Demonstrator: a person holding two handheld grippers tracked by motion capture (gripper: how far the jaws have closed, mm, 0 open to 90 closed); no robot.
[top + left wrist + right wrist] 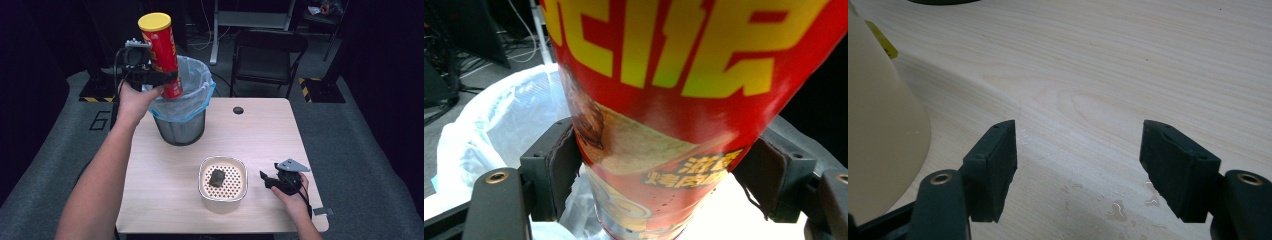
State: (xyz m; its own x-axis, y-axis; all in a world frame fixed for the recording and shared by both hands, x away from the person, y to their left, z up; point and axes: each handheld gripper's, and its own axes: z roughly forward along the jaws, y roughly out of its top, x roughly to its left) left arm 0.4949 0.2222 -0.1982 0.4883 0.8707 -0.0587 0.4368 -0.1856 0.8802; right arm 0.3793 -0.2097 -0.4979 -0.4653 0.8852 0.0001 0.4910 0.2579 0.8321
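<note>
A tall red chip can (162, 52) with a yellow lid is held upright over the left rim of a mesh bin (181, 125) lined with a pale blue bag. My left gripper (159, 77) is shut on the can's lower part; in the left gripper view both pads press the red can (664, 100), with the bag (499, 125) below. Near the table's front right, my right gripper (266, 179) rests low over the wood, open with nothing between its jaws (1078, 165). A cream perforated container (223, 184) holding a small dark lump (217, 177) sits just left of it.
The light wooden table (260, 135) has a round cable hole (238, 110) near its far edge. A black folding chair (267, 55) stands behind the table. A few water drops (1118, 207) lie on the wood by my right gripper. The cream container's wall (878, 140) is close on its left.
</note>
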